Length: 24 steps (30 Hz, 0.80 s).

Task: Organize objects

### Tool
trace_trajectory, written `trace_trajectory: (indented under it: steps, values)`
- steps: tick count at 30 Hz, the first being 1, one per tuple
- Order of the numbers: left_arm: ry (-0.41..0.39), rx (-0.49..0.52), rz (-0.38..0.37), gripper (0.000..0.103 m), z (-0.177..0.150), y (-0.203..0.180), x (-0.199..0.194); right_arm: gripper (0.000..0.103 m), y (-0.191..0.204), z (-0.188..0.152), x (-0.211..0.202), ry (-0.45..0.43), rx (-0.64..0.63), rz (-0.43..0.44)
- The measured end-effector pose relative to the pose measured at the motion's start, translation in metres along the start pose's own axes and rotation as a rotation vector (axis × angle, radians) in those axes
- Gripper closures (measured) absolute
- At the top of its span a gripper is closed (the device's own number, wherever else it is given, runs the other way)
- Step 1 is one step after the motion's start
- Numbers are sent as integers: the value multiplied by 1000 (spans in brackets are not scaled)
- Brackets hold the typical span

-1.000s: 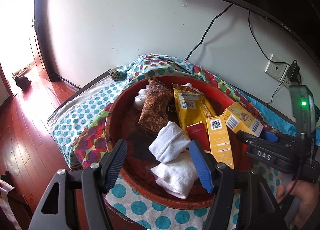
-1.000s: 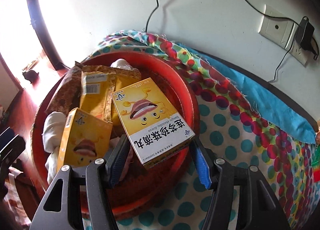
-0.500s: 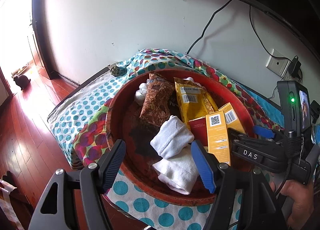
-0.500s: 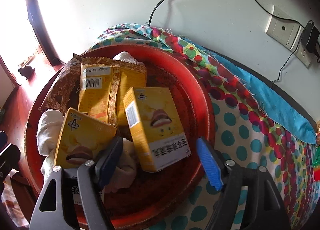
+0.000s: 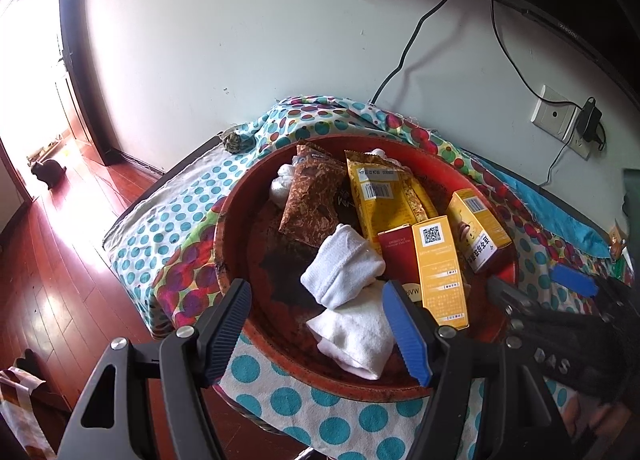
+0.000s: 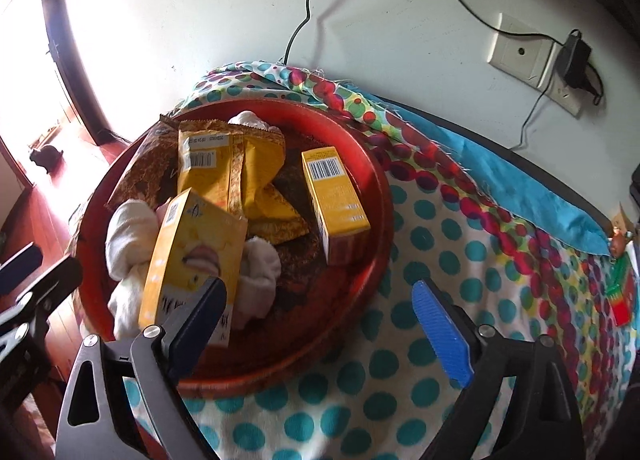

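Right wrist view: right gripper [image 6: 320, 324] spread wide, jaws just opening, nothing between them — the yellow box [image 6: 334, 197] in the red basin [image 6: 380, 195] looks light, stiff cardboard, best pinched across its broad faces.

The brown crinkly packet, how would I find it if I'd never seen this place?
Find the big red bowl on the spotty cloth. At its far side, two packets lie side by side. The brown packet is the dark speckled one, left of the yellow packet.
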State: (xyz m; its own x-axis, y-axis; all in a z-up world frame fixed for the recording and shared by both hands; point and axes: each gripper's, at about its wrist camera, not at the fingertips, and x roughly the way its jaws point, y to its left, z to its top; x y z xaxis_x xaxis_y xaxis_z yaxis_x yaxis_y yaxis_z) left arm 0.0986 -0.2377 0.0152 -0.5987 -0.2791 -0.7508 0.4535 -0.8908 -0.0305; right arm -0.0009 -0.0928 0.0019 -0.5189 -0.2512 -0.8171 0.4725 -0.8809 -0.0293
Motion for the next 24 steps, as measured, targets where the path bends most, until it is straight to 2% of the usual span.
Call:
trace_trajectory:
  steps: [4, 10, 13, 19, 24]
  values:
    - [5, -2, 12, 33, 0, -1, -2, 5, 9, -13, -21, -13, -22, -2]
    - [14, 28, 30, 32, 1, -10, -4, 5, 31, -29, -37, -8, -92, 23]
    - [18, 45, 38, 28, 0, -14, -5, 5, 38, -35, -39, 5, -122, 18]
    - [36, 32, -47, 28, -2, -14, -4, 5, 39, -40, -38, 30, -121, 27]
    - [2, 61, -46, 28, -4, -20, -8, 5, 38, -42, -34, 46, -115, 28]
